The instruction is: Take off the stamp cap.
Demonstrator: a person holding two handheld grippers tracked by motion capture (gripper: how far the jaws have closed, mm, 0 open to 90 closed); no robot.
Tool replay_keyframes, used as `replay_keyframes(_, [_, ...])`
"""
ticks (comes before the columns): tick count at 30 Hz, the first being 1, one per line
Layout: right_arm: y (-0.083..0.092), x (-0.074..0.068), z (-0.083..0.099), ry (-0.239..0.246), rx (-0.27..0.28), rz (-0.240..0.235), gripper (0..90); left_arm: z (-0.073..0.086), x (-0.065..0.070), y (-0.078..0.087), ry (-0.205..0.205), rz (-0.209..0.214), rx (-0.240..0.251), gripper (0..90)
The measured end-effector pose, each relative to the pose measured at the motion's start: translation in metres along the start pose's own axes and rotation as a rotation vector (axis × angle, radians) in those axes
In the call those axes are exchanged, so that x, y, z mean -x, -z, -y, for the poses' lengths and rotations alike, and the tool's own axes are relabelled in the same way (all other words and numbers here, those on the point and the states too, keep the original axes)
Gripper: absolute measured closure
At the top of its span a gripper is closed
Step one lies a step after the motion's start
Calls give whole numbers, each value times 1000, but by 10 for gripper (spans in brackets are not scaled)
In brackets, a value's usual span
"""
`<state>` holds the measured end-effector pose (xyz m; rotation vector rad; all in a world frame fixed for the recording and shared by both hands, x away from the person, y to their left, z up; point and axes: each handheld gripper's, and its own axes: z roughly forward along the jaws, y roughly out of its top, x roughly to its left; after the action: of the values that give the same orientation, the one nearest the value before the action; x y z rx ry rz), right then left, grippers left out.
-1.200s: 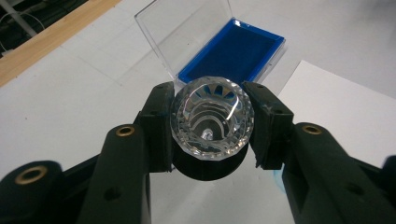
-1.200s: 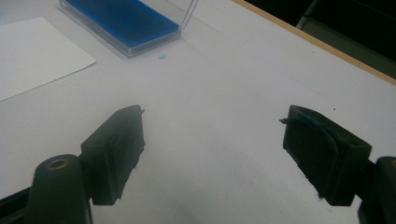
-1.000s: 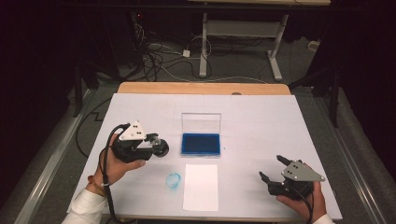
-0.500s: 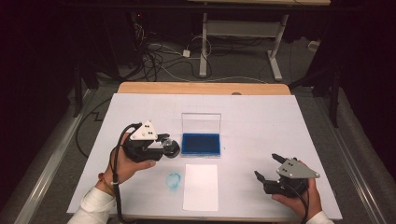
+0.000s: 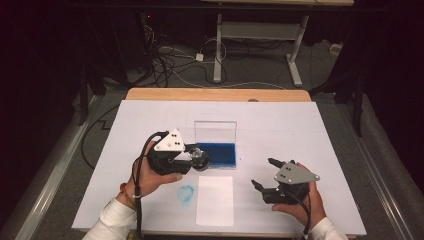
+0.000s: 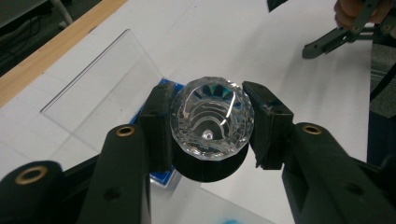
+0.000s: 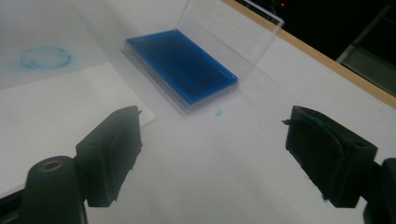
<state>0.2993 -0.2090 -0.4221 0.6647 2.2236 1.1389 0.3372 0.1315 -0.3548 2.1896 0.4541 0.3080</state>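
High view shows my left gripper pinching the crystal-topped stamp just at the left edge of the open ink pad. I grip it by its faceted knob so the black base hangs free and can meet the blue ink flat. Left gripper view confirms both pads pressed against the knob's sides. The pad's clear lid stands upright at the far edge, so I judge the approach must come from the near or left side. My right gripper waits spread and empty, well apart over bare table right of the white paper sheet. A blue ring print sits just left of that sheet, whose face is unmarked.
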Motion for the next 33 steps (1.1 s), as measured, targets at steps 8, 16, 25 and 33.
replay_keyframes(8, [-29,-17,-23,34,27,-97,193,-7,5,-15,3,54,9,551])
replay_keyframes(16, [-52,-41,-37,52,56,-176,205,-9,13,-31,8,101,7,551])
replay_keyframes(25, [-67,-56,-41,55,52,-213,248,-7,14,-37,26,145,23,551])
replay_keyframes(33, [-69,-56,-40,49,52,-178,351,-6,15,-37,35,175,40,551])
